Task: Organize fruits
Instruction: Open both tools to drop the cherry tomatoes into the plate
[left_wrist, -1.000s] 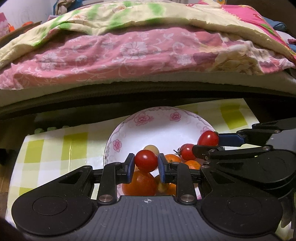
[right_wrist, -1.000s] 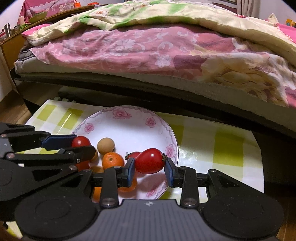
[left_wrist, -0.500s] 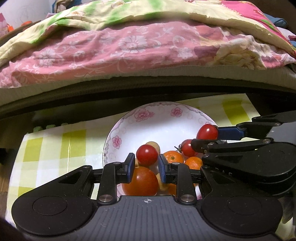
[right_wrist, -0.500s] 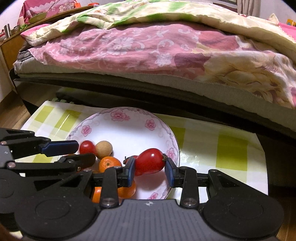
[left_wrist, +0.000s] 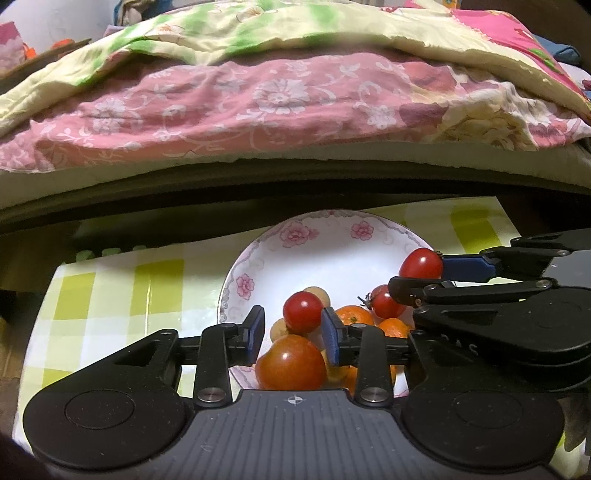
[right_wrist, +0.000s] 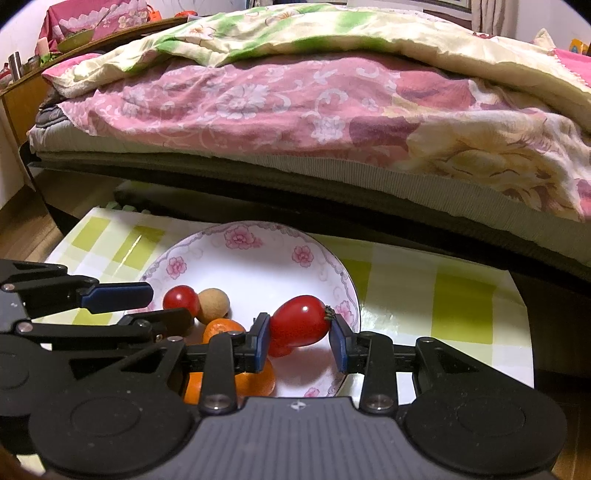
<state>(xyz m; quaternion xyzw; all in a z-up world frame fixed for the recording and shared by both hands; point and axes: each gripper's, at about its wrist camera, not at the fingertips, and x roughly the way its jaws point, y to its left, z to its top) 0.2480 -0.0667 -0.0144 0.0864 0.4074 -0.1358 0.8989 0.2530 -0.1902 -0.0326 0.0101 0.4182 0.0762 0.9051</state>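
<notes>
Glossy round tomato (left_wrist: 303, 311) sits between the left gripper's (left_wrist: 291, 328) opening fingers; right gripper (right_wrist: 300, 338) clamps oval tomato (right_wrist: 299, 325).

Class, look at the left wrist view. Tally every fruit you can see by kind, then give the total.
cherry tomato: 3
large tomato: 1
tangerine: 3, one partly hidden
longan: 3, two partly hidden
Total: 10

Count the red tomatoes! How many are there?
4. A small tomato sits between the left gripper's opening jaws, a big tomato below it, an oval tomato pinched in the right gripper, a stemmed tomato beneath. More may hide.
</notes>
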